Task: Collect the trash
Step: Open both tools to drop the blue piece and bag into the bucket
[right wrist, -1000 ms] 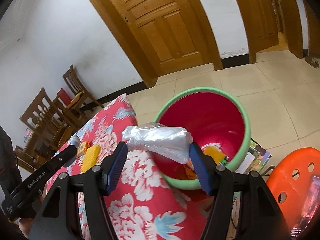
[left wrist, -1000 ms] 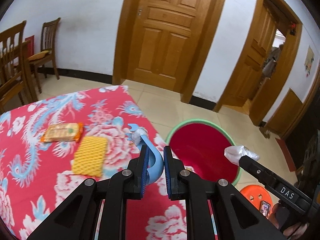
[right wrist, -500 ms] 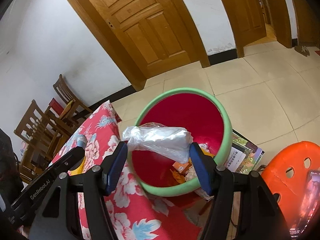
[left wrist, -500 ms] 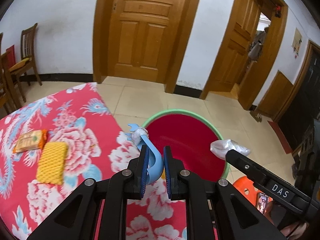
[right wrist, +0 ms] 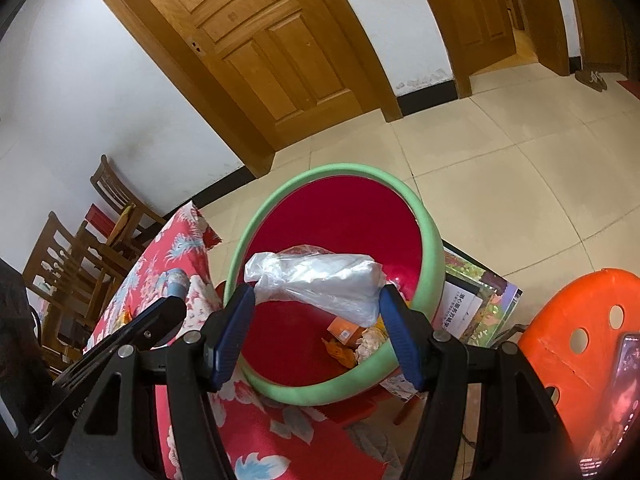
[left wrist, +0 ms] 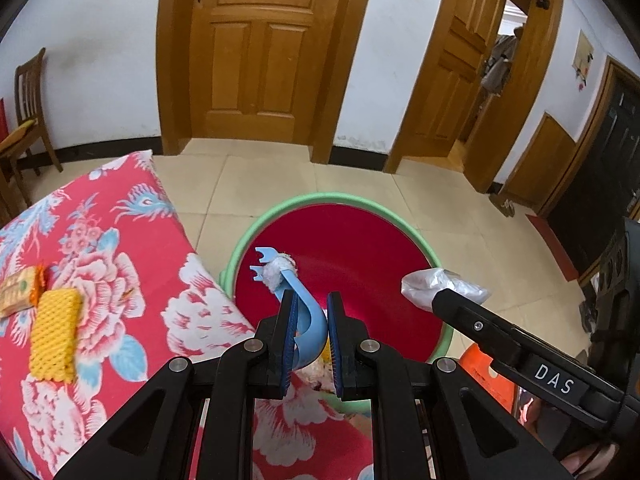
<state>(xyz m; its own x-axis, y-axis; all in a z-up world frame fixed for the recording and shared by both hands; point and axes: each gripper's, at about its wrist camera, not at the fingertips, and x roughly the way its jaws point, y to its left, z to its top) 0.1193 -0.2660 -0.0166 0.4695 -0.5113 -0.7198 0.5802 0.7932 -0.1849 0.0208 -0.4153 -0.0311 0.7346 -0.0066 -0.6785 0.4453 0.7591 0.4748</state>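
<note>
My left gripper [left wrist: 311, 304] is shut on a curved blue plastic piece [left wrist: 298, 296] with white fluff stuck near its tip, held over the near rim of the red bin with a green rim [left wrist: 280, 216]. My right gripper [right wrist: 316, 300] is shut on a crumpled clear plastic bag [right wrist: 320, 280], held above the bin [right wrist: 428, 240]; the bag also shows in the left wrist view [left wrist: 436, 286]. Trash lies in the bin's bottom [right wrist: 348, 340]. A yellow foam net [left wrist: 54, 336] and an orange snack wrapper [left wrist: 20, 290] lie on the red floral tablecloth [left wrist: 120, 240].
The bin stands on the tiled floor just off the table's edge. An orange plastic stool [right wrist: 580, 320] with a phone on it stands to the right, printed paper [right wrist: 472, 304] beside the bin. Wooden chairs [right wrist: 80, 248] stand by the wall, wooden doors [left wrist: 256, 52] behind.
Both grippers have moved from over the table toward the bin, each keeping hold of its item. The bin now sits nearer and more centred in both views.
</note>
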